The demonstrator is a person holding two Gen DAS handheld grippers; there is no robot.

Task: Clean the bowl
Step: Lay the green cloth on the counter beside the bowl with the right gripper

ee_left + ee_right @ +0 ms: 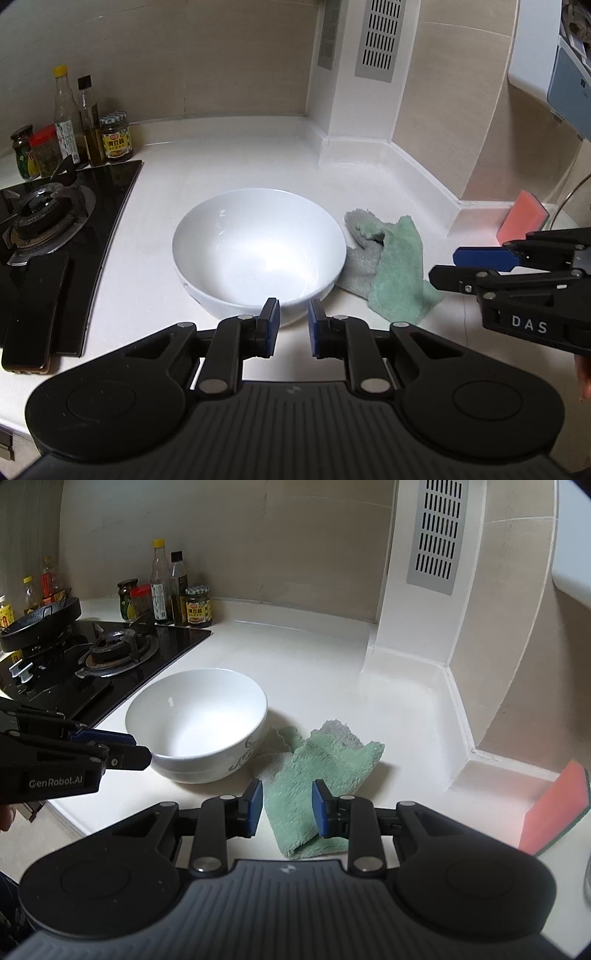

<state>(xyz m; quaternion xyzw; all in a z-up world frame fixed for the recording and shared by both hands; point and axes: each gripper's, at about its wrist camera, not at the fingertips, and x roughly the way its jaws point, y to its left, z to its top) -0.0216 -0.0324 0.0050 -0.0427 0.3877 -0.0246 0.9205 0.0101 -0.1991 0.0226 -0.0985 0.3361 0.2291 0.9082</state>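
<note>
A white counter (229, 162) runs into a corner of beige tiled wall (295, 535), where a white column carries a grey vent (437, 535). Left of the bowl (258, 251) lies a black gas stove (55, 221), with bottles and jars (92, 125) behind it. The bowl is white, upright and looks empty; dark lettering marks its outer side. A green and grey cloth (325, 775) touches its right side, and a pink sponge (522, 218) leans farther right. The left gripper (293, 326) hovers near the bowl's front rim, jaws apart. The right gripper (286, 806) hangs over the cloth, jaws apart, gripping nothing.
</note>
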